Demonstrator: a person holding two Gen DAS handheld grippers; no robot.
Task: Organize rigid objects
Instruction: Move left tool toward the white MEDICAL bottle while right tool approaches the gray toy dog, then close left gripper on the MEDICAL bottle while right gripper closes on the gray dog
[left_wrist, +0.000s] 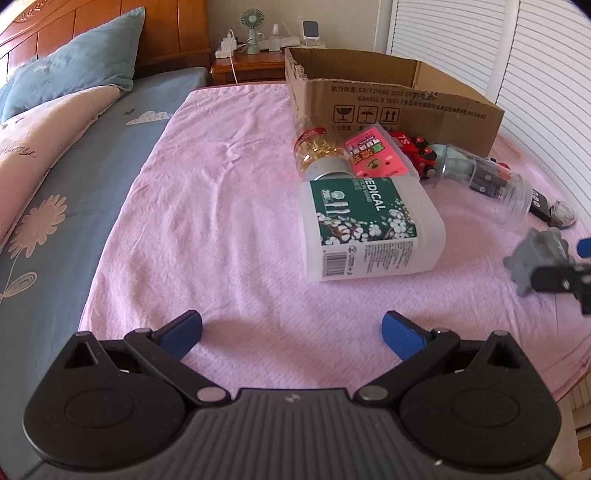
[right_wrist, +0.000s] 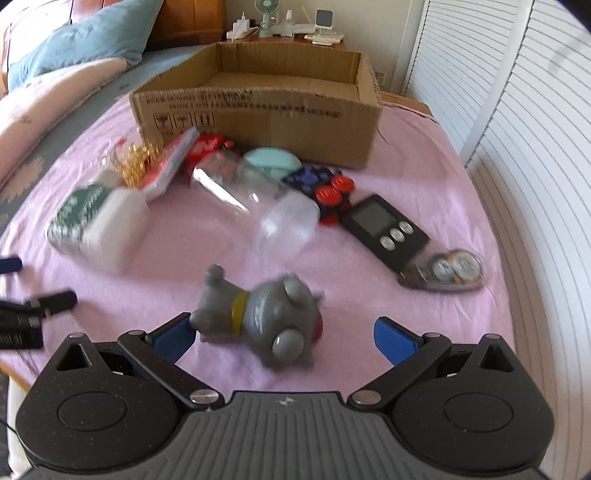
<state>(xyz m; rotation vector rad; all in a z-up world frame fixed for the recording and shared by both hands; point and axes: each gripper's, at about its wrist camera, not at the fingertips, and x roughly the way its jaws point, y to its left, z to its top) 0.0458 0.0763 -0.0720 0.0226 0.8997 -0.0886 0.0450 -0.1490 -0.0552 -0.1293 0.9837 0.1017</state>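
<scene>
With my right tool (right_wrist: 284, 338) spread wide around the grey toy figure (right_wrist: 258, 317) lying on the bed's pink sheet (right_wrist: 424, 166) and my left tool (left_wrist: 291, 332) equally open and empty, I judged its rounded body might squirt sideways on closing.

pink sheet (left_wrist: 229, 206): soft cloth, bumpy weave
cardboard box (right_wrist: 258, 118): rough brown paper board
clear jar (left_wrist: 491, 184): shiny plastic
grey toy (right_wrist: 258, 317): smooth, a bit shiny
</scene>
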